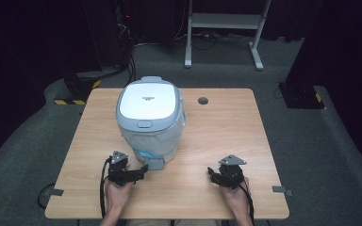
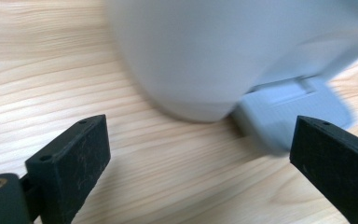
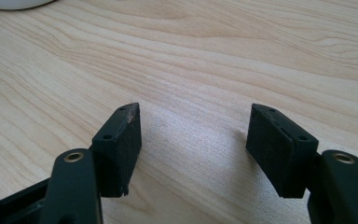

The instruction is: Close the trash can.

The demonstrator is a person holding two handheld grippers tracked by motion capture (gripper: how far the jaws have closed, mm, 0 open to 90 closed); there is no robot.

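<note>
Reaching toward the grey foot pedal at the base of the white pedal bin, the left gripper keeps its jaws wide and empty, presumably to press or straddle that tab. Resting well apart over bare table, the right gripper also stands open, holding nothing, out of the way.

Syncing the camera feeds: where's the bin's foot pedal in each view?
High view: the grey foot pedal sits at the bin base, centre-left, by the left gripper.
Left gripper view: pedal right of centre, blurred, just beyond the right-hand jaw.
Right gripper view: no pedal here; a white curved edge shows top left.
Shared landmark: the wooden table.
</note>
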